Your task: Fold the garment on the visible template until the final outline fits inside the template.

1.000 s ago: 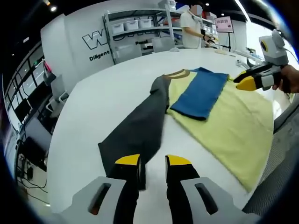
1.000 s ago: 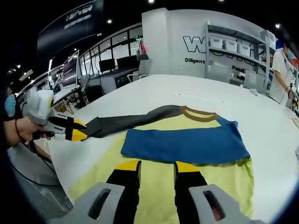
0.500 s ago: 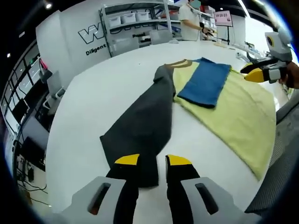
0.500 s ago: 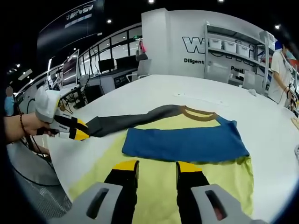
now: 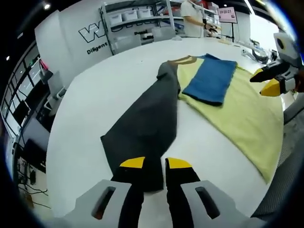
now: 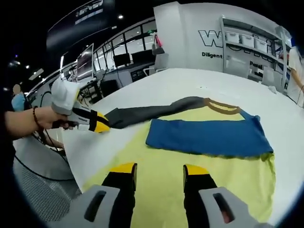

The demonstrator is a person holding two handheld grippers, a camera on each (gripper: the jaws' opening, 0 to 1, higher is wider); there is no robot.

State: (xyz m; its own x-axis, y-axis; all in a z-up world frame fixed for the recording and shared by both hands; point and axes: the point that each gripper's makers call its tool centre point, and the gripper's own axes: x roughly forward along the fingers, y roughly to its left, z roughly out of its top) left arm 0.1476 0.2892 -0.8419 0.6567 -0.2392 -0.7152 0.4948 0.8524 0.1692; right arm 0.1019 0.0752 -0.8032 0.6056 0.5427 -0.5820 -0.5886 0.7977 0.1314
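In the left gripper view the left gripper (image 5: 150,164) pinches the dark sleeve (image 5: 145,128) end near the white table (image 5: 95,95) edge, the garment (image 5: 228,109) spread toward its far side, while in the right gripper view the right gripper (image 6: 159,169) hovers, jaws apart, above the yellow body, a hand (image 6: 45,118) holding the left gripper at the sleeve.

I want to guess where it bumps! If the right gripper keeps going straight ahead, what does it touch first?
Probably the yellow shirt body under the right gripper, then the folded blue sleeve beyond. Depth is unclear.
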